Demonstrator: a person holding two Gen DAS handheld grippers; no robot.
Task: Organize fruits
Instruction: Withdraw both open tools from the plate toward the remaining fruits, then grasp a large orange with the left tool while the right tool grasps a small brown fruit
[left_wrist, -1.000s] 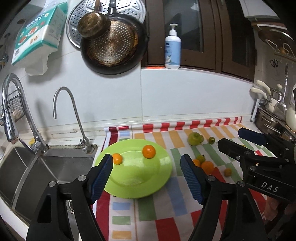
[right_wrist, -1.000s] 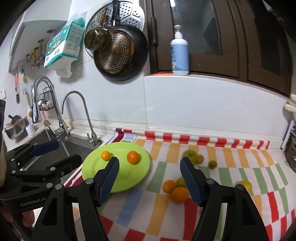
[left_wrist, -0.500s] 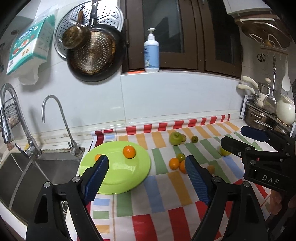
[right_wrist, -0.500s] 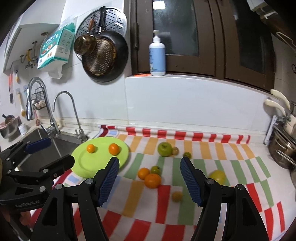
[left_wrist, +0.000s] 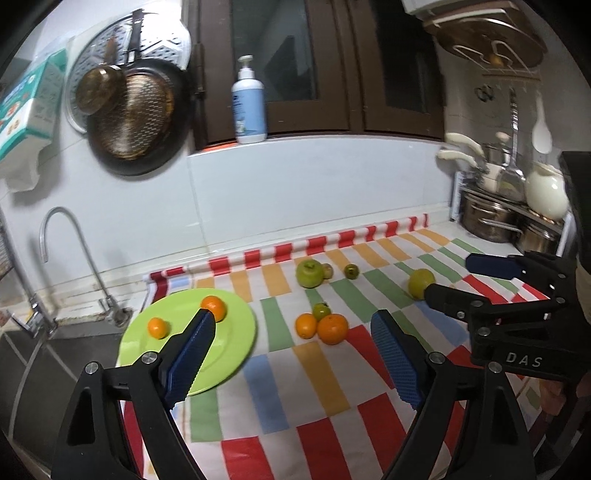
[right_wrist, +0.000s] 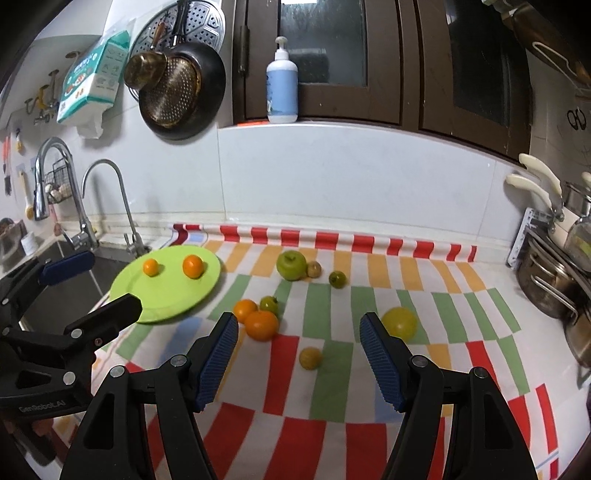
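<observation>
Fruits (right_wrist: 260, 324) scattered round, no long axis

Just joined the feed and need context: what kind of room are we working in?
A home kitchen, by the look of it: a sink faucet at left, a frying pan hung on the tiled wall, and steel pots racked at right.

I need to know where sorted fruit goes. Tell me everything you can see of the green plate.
The green plate is round, shallow and bright lime, smooth like plastic or glazed ware. It lies flat at the left end of the striped mat, beside the sink. Two oranges sit on it, apart: a smaller one to the left and a larger one to the right. In the left wrist view a finger of the open left gripper covers part of it.
</observation>
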